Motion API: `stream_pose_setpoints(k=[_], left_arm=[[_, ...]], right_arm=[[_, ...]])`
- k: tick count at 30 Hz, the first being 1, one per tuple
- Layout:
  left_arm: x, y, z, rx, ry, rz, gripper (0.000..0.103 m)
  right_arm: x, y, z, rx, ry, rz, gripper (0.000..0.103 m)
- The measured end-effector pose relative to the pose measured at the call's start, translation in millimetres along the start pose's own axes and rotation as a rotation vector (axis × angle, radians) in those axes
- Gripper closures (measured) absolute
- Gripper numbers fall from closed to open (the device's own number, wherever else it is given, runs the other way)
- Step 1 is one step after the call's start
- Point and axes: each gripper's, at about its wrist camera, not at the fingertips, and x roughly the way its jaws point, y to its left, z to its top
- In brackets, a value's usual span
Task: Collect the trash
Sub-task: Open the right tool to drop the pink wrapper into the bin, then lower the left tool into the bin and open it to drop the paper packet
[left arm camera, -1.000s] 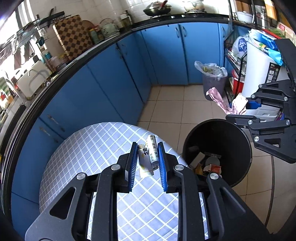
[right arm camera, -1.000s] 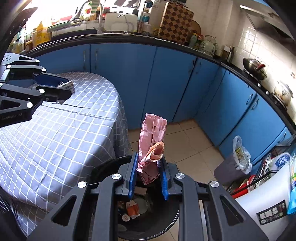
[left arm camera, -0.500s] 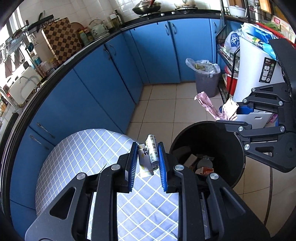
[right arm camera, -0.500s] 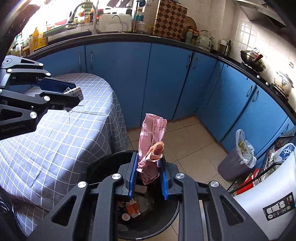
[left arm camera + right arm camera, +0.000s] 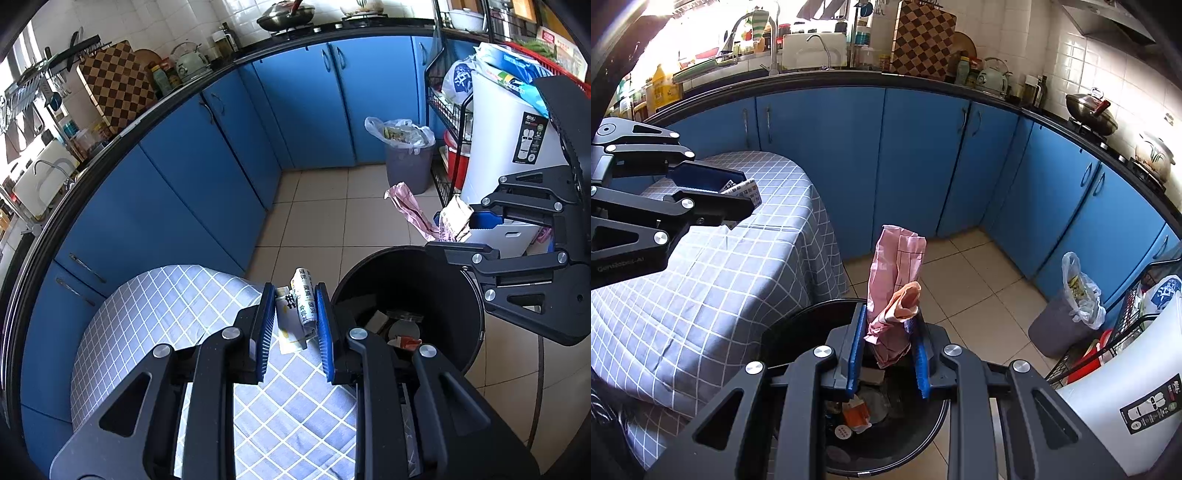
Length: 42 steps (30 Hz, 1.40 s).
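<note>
My left gripper is shut on a bundle of white printed wrappers, held over the edge of the checked tablecloth, just left of the black trash bin. In the right wrist view that left gripper shows at the left with the wrappers sticking out. My right gripper is shut on crumpled pink paper directly above the open bin, which holds several scraps. The right gripper and pink paper also show over the bin's far rim.
A grey bin lined with a plastic bag stands on the tiled floor by the blue cabinets. A white appliance and a wire rack crowd the right side. The checked table fills the left.
My left gripper has carried the wrappers toward the table's edge, closer to the black bin. The right gripper has shifted slightly over the bin, its grip on the pink paper unchanged.
</note>
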Motion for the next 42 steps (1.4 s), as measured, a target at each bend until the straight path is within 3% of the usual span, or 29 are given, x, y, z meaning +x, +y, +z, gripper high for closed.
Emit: stream_pose_setpoints(k=[8,9,10,12,28,42], left_arm=[[0.0,-6.0,2.7,0.012,-0.003,-0.008,0.08],[0.2,-6.7,3.1,0.012,-0.003,-0.008,0.08],[0.3,-7.2,3.5,0.013,-0.003,-0.009,0.08],[0.4,-7.5,3.9,0.013,-0.003,-0.009,0.08],[1.9,-19.3,9.4,0.033,-0.007,-0.029,0.08],[9.5,-37.4,31.6,-0.011,-0.015,-0.143,0.08]], right_arm=[[1.9,-2.1,-0.6,0.008,0.011,0.023,0.077],[2.7,-3.3,-0.8,0.014,0.012,0.022,0.067],[2.3,-4.6,-0.6,0.02,0.009,0.019,0.041],[-2.1,-7.7,-0.9,0.038,-0.02,0.02,0.017],[-5.3,-21.8,-11.0,0.062,-0.018,-0.039,0.017],[-14.3,-52.6,-34.4,0.107,0.001,-0.153,0.017]])
